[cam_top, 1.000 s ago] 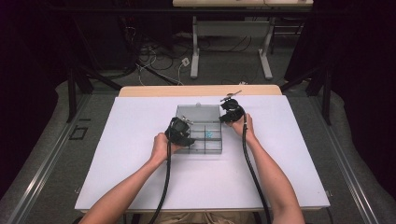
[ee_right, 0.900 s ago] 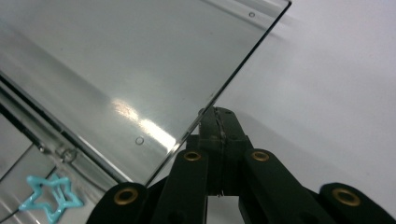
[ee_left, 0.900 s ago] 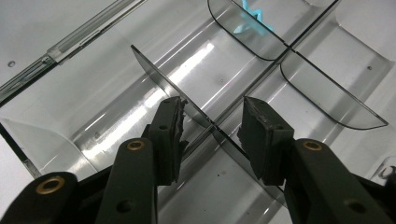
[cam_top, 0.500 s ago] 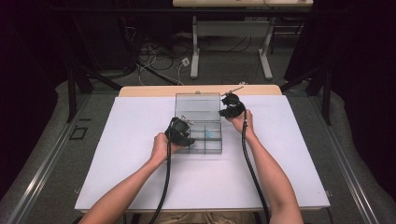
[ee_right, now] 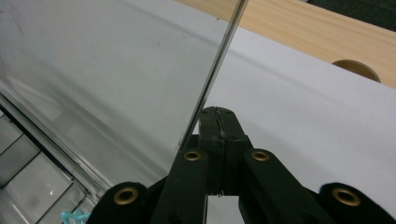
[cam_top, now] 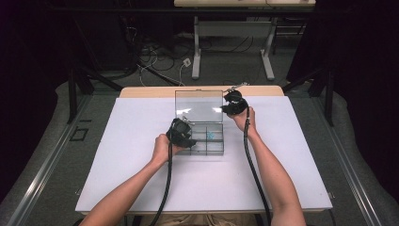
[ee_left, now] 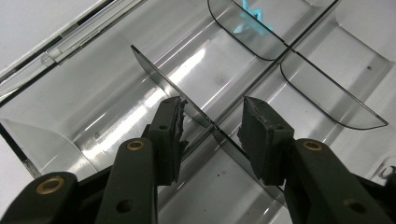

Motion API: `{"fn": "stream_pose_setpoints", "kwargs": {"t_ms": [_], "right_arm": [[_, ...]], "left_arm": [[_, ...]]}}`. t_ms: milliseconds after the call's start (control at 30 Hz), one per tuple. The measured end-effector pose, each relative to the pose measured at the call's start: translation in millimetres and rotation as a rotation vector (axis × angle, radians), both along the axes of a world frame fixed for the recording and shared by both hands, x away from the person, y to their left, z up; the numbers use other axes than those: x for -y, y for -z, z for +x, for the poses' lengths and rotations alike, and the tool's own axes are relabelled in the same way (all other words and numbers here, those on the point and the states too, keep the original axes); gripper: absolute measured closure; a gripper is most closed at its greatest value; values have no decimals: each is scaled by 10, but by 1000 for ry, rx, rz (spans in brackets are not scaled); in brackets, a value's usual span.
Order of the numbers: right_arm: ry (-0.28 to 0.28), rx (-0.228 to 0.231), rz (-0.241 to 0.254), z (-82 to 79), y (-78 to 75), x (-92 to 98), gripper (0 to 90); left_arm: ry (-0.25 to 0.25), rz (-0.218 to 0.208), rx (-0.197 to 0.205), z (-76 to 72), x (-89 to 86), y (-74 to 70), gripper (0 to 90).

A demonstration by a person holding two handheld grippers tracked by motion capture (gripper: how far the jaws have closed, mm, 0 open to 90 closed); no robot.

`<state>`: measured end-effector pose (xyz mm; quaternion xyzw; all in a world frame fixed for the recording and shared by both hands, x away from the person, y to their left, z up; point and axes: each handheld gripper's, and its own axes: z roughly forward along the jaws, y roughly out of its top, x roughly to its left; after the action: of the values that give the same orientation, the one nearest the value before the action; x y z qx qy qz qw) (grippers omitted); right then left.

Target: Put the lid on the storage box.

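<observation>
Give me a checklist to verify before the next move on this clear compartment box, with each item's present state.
1. Lid raised: ok, it stands nearly upright.
2. Right gripper at the lid's edge: ok, jaws closed beside it; actual grip cannot tell.
3. Left gripper steadying the box: ok, jaws straddle a divider; pad contact cannot tell.
4. Blue item inside a compartment: ok.
5. Box fully on the white mat: ok.

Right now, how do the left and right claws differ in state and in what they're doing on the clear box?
The left claw stands part open, its pads astride a divider inside the box; I can't tell if they press it. The right claw is shut, its tip against the raised lid by its edge. The left sits low in the box; the right is higher, at the lid. Both are black and hand-held.
</observation>
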<state>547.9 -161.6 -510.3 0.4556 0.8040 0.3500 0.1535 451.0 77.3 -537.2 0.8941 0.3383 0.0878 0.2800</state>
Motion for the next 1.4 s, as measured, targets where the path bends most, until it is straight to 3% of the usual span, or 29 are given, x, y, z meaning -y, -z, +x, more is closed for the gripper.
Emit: {"fn": "stream_pose_setpoints", "kwargs": {"t_ms": [367,667,733,800,900,1033,1133,1300,1333,1400], "right_arm": [[-21,45,10,-39,-94,8,900],[-34,52,14,-72,-153,17,900],[-40,56,14,-76,-160,24,900],[-36,52,24,-82,-159,20,900],[-38,55,24,-83,-159,21,900],[-46,48,14,-94,-173,28,900],[-45,49,19,-101,-178,26,900],[-49,57,24,-120,-202,11,900],[-50,59,20,-124,-208,11,900],[-52,60,21,-124,-207,16,900]], "left_arm": [[-1,1,1,0,0,-1,589],[1,-2,-6,15,-4,-5,585],[-4,-18,-2,24,-17,-33,538],[-16,-42,22,45,-42,-152,403],[-25,-42,41,121,-116,-339,191],[-60,-19,69,263,-230,-585,13],[-63,-9,73,358,-298,-727,0],[-94,48,105,510,-354,-946,0],[-105,57,115,546,-362,-1004,16],[-105,73,135,601,-367,-1096,166]]}}
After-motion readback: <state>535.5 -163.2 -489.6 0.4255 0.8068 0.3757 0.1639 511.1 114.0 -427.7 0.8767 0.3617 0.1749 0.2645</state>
